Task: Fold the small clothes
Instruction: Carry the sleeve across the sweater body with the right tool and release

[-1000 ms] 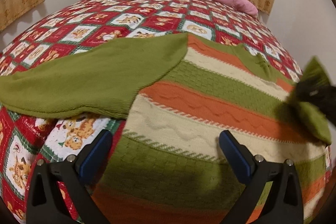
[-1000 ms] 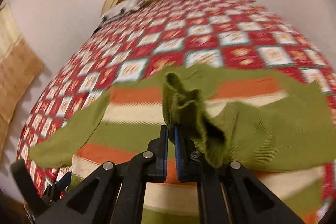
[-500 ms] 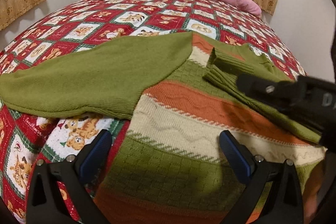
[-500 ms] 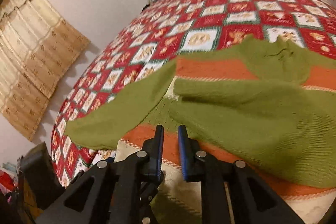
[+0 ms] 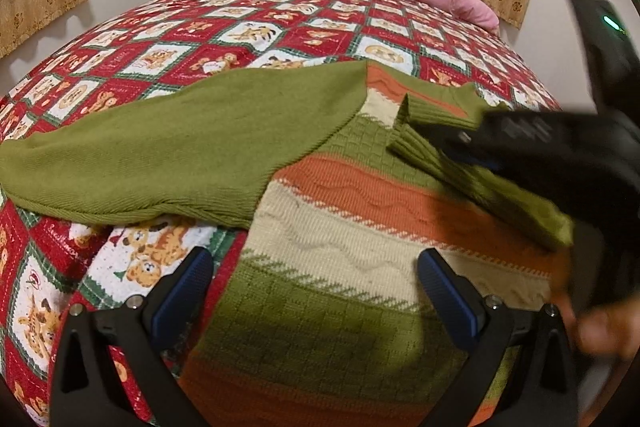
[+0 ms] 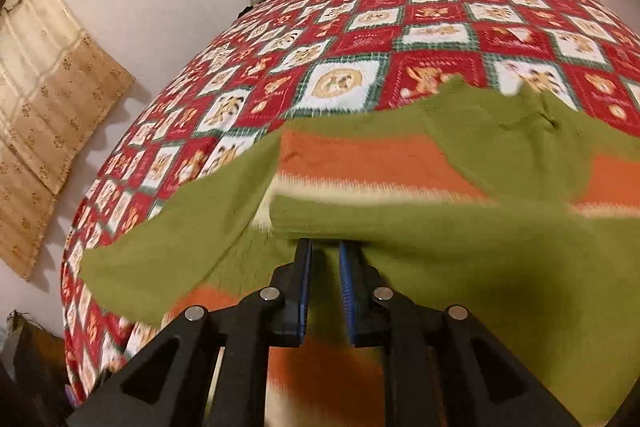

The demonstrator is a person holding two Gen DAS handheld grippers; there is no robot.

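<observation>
The right tool (image 6: pixel 325 261), pinching the folded sleeve (image 6: pixel 460 227), lies across the sweater (image 5: pixel 340 259); the spread left tool (image 5: pixel 316 285) hovers nearer the outstretched sleeve (image 5: pixel 180 151).

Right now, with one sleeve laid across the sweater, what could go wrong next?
1. The right gripper has its fingers close together at the folded sleeve; if it withdraws before letting go fully, it may drag the sleeve off the sweater.
2. The other sleeve lies spread on the quilt; the open left gripper hovers over the body, so a grab there may bunch the striped knit instead.
</observation>
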